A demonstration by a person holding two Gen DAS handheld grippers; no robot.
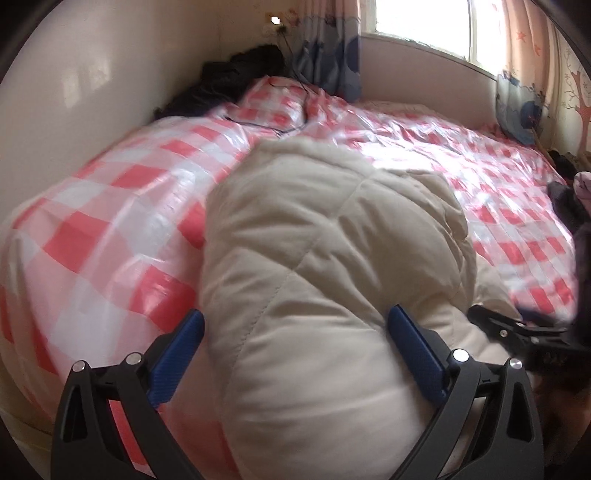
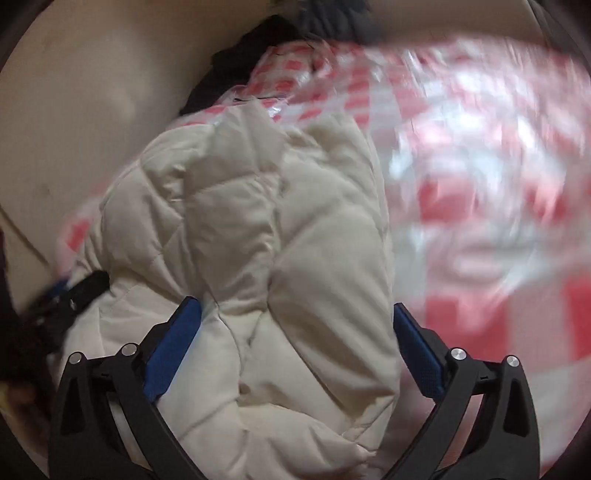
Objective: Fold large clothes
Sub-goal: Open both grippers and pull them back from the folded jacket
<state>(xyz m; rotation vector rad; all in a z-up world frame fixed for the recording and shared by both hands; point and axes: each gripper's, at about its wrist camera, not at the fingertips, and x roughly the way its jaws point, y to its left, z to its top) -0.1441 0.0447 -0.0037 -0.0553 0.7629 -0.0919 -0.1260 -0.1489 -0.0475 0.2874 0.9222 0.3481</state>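
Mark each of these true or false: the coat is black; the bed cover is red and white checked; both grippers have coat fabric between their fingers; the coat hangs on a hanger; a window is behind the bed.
1. The coat is black. False: it is cream and quilted.
2. The bed cover is red and white checked. True.
3. The left gripper and right gripper both have coat fabric between their fingers. True.
4. The coat hangs on a hanger. False: it lies bunched on the bed.
5. A window is behind the bed. True.

Cream quilted padded jacket (image 1: 332, 258), bunched into thick puffy bundle, lying on red-white checked bed cover (image 1: 110, 221).
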